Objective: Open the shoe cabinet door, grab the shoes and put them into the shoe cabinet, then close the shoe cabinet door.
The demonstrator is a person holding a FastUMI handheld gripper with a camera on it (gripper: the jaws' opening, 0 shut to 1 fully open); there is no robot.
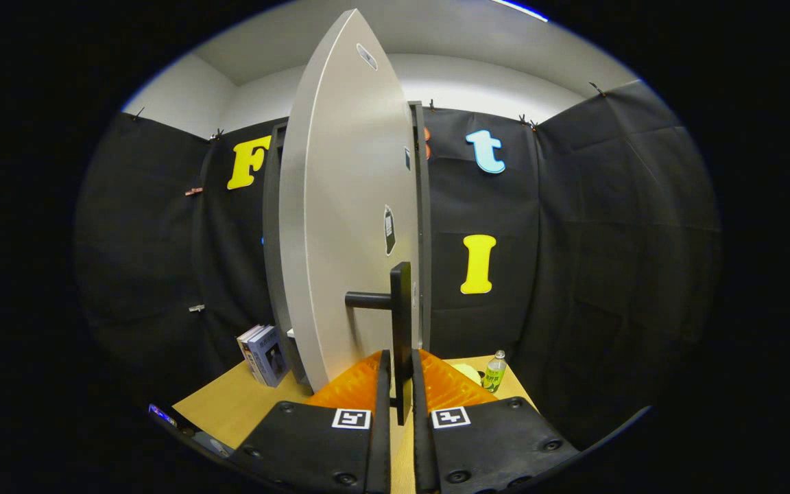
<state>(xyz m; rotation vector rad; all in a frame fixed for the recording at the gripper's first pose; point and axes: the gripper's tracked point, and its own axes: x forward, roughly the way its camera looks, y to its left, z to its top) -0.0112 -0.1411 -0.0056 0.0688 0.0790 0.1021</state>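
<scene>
Both fingers of the gripper [400,374] were clamped on the black bar handle [400,322] of the shoe cabinet door [350,226], which stood swung open just ahead of them. Beyond the fingers, books [262,355] and a bottle [494,371] stood on the wooden table [230,405].

One cabinet door [350,226], one handle [400,329], two books [262,355], one bottle [494,371]
</scene>
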